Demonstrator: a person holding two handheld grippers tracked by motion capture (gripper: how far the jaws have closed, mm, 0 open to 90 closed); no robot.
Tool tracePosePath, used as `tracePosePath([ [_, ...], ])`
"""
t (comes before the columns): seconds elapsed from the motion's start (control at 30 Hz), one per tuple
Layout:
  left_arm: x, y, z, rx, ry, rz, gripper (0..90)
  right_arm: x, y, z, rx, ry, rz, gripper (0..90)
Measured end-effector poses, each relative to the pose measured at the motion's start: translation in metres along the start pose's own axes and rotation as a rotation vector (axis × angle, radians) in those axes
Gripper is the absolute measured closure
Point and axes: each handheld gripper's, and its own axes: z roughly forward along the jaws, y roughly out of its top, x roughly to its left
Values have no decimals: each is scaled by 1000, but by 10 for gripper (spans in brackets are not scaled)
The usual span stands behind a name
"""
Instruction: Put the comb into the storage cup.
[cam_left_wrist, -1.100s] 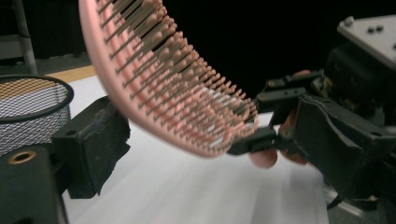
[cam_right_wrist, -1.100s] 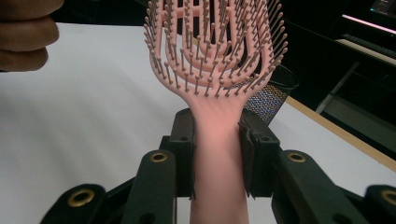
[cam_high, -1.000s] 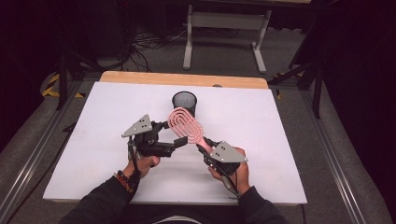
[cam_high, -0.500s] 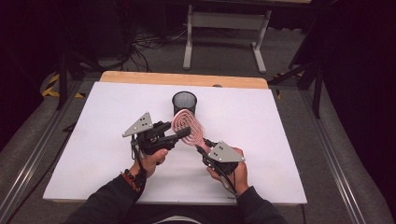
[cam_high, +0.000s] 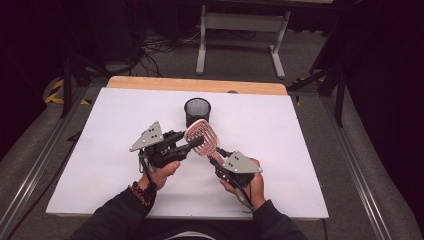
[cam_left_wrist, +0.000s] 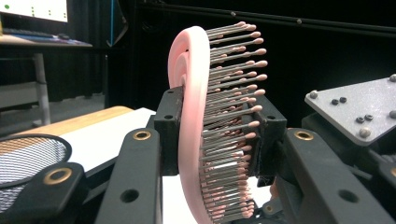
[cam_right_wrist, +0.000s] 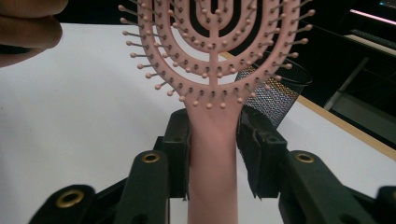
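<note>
Hairbrush (cam_high: 201, 136): pink, held above the white tabletop (cam_high: 280, 130), just before the black mesh cup (cam_high: 197, 111).
Left tool (cam_high: 194, 143): jaws just closed, head pinched.
Right tool (cam_high: 216, 155): jaws just eased slightly; handle flanked, left pad touching.

We can read no text, label, brand name, number or sign anywhere in these pictures. In the left gripper view a lit screen (cam_left_wrist: 33, 9) at the upper left carries a few small green dots, but they are too small and blurred for us to make out any words or figures.
</note>
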Motion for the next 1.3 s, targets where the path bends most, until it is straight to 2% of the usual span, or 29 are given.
tracePosePath([
  [0.1,0,3,-3,-3,9,14,634,-2,0,-1,-12,15,28,601],
  [0.2,1,5,-7,7,24,39,634,-2,0,-2,-14,21,28,507],
  [0.23,1,5,-7,7,24,39,634,-2,0,-2,-14,21,28,507],
  [0.27,2,6,-8,11,28,50,634,-2,0,-1,-8,27,19,421],
  [0.33,2,7,-11,19,41,72,634,-3,0,-1,3,35,0,374],
  [0.47,3,7,-15,22,49,82,634,-2,-2,-5,-21,52,-35,332],
  [0.6,5,7,-18,34,59,100,634,-1,0,-7,-33,45,-58,318],
  [0.83,8,11,-26,32,88,128,634,-7,-1,-11,-42,3,-50,264],
  [0.97,11,15,-32,27,90,138,634,-11,-5,-16,-30,-23,-55,228],
  [1.2,16,21,-42,15,106,151,635,-24,-12,-30,-46,-82,13,219],
  [1.3,19,23,-47,10,120,156,635,-29,-15,-36,-41,-96,14,216],
])
